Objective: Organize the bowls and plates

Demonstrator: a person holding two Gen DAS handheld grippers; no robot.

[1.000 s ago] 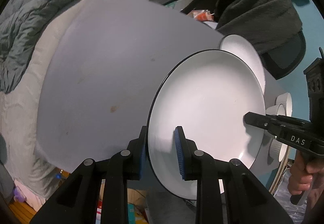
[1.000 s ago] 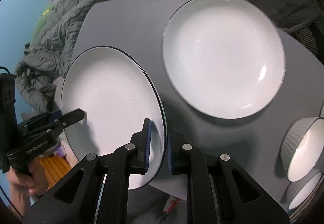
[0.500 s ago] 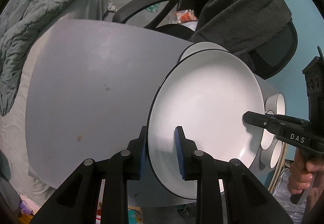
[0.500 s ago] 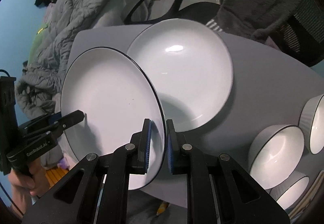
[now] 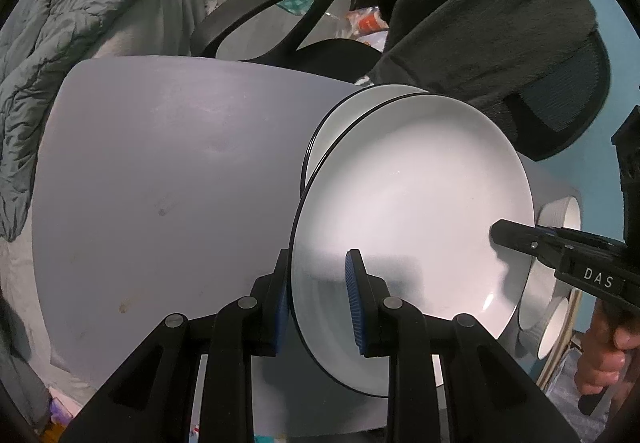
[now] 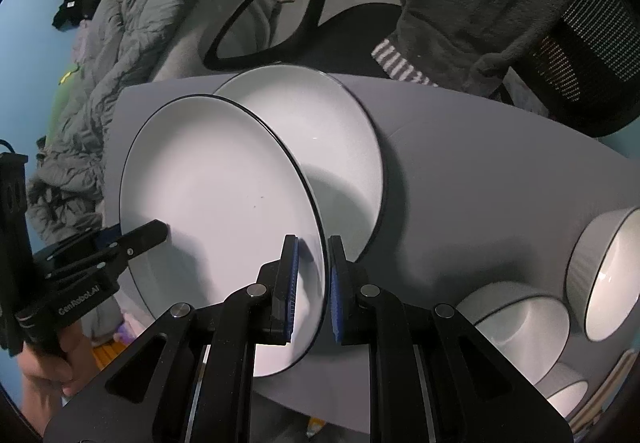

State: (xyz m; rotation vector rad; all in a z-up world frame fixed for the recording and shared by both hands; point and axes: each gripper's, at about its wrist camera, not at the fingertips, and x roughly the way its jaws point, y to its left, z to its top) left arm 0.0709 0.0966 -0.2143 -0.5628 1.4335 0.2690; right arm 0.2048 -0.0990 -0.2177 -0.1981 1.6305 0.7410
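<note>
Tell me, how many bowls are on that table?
3. One ribbed bowl stands at the right edge, a second bowl nearer the camera, a third bowl below it, partly cut off; more may be hidden.

A grey quilt (image 5: 52,55), black office chair (image 6: 280,11) and dark fleece (image 5: 480,11) surround the table (image 5: 160,183).

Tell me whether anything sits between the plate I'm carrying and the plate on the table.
Nothing visible does. The carried plate, gripped on opposite rims by both hand-held grippers, already overlaps the second plate on the table. The bowls stand off to one side.
</note>
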